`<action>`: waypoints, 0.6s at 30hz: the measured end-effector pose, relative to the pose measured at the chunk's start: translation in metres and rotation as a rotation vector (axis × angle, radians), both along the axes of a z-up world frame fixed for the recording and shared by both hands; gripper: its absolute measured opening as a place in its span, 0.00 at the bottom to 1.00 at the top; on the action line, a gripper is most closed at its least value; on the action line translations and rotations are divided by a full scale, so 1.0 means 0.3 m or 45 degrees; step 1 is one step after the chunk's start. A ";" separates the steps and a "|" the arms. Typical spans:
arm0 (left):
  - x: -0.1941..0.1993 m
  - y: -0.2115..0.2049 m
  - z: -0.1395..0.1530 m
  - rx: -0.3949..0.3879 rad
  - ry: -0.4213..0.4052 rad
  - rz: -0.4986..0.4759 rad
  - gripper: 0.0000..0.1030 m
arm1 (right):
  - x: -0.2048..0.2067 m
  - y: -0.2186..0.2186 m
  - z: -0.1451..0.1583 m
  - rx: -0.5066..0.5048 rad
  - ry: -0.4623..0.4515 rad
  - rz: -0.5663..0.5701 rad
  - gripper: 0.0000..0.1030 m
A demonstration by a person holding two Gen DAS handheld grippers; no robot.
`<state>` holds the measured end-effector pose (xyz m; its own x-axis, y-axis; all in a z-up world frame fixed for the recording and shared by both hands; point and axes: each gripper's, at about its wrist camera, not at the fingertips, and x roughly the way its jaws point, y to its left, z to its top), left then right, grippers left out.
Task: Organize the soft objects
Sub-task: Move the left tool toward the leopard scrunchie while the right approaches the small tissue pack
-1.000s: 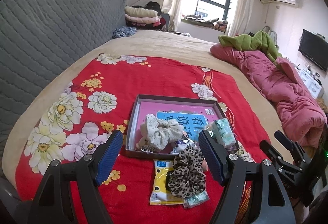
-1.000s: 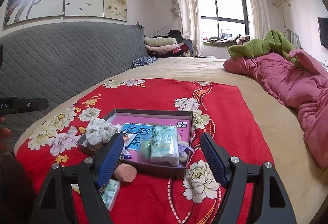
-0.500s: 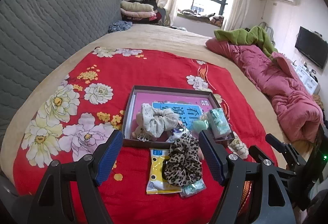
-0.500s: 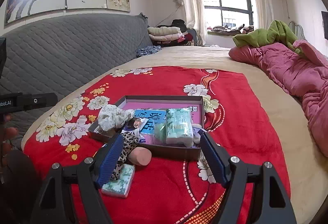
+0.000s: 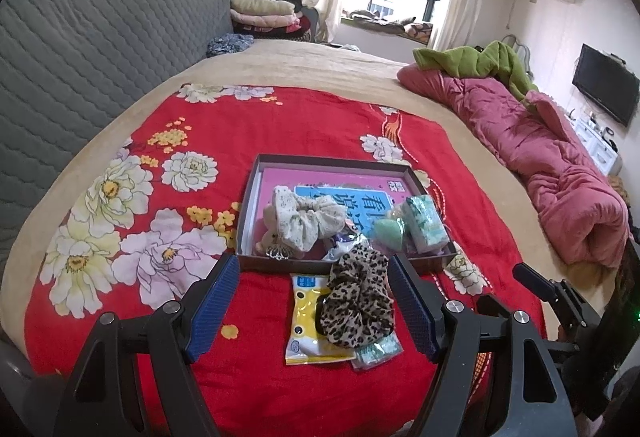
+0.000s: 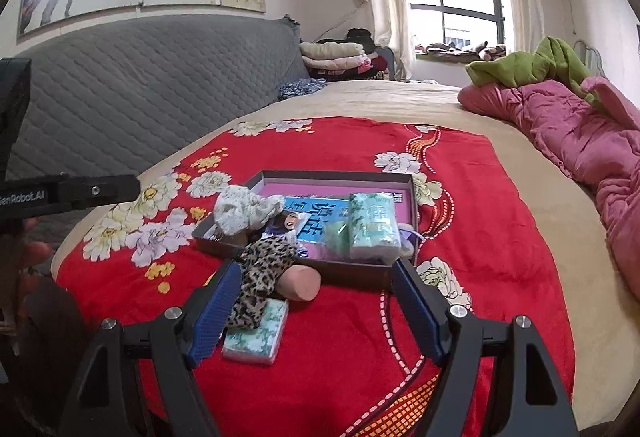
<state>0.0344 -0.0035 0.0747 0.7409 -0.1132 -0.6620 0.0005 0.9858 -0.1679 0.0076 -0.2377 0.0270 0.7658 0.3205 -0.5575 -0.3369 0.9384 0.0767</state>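
- Leopard-print scrunchie [image 5: 356,301] — tan with black spots — between the left gripper [image 5: 312,303] pads, which are blue and ribbed.
- Yellow packet [image 5: 306,317] beside it, white label.
- Cream lace scrunchie [image 5: 304,217] ahead, in a brown tray [image 5: 256,197] lined pink.
- Mint-green tissue pack [image 6: 256,333] by the right gripper [image 6: 316,311].
- Red blanket [image 5: 280,125], white and yellow flowers.

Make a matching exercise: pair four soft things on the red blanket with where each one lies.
Things:
1. cream lace scrunchie
2. leopard-print scrunchie
3. mint heart-shaped sponge
4. peach round sponge

Places:
A. on the yellow packet, outside the box
B. inside the brown shallow box, left part
C. on the blanket against the box's front wall
D. inside the box, beside the green tissue pack

Pairs: 1-B, 2-A, 3-D, 4-C
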 end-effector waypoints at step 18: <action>0.006 -0.050 -0.091 -0.012 0.077 -0.061 0.75 | 0.017 0.007 -0.043 -0.029 0.034 0.020 0.74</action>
